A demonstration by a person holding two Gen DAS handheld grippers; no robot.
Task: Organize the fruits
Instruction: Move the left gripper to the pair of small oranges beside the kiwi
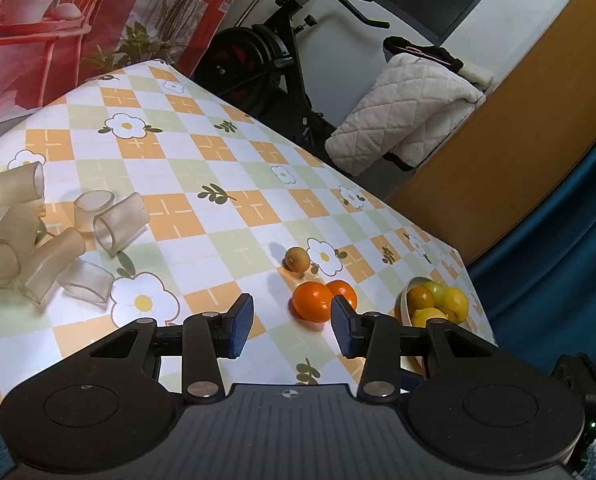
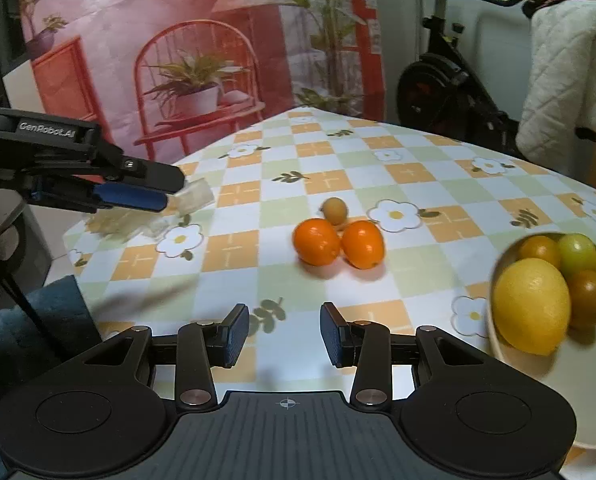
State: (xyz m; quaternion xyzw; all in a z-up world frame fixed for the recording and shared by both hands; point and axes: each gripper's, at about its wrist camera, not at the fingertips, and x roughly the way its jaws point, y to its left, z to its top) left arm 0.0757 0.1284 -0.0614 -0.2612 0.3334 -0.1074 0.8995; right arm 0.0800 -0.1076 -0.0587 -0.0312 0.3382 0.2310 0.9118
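Two oranges (image 1: 313, 302) (image 2: 316, 241) lie side by side on the checkered tablecloth, the second orange (image 2: 362, 244) to the right. A small brown fruit (image 1: 296, 259) (image 2: 335, 210) sits just behind them. A cream bowl (image 1: 406, 304) (image 2: 578, 392) at the right holds a lemon (image 2: 531, 306) and several yellow, green and orange fruits. My left gripper (image 1: 292, 325) is open and empty, above the table just short of the oranges; it also shows in the right wrist view (image 2: 153, 196). My right gripper (image 2: 285, 333) is open and empty, in front of the oranges.
Several translucent plastic tubes (image 1: 37, 236) lie scattered at the table's left end. The table's far edge (image 1: 298, 148) drops off toward an exercise bike (image 1: 265, 64) and a quilted white cover (image 1: 402, 120). A printed backdrop (image 2: 201, 48) hangs behind.
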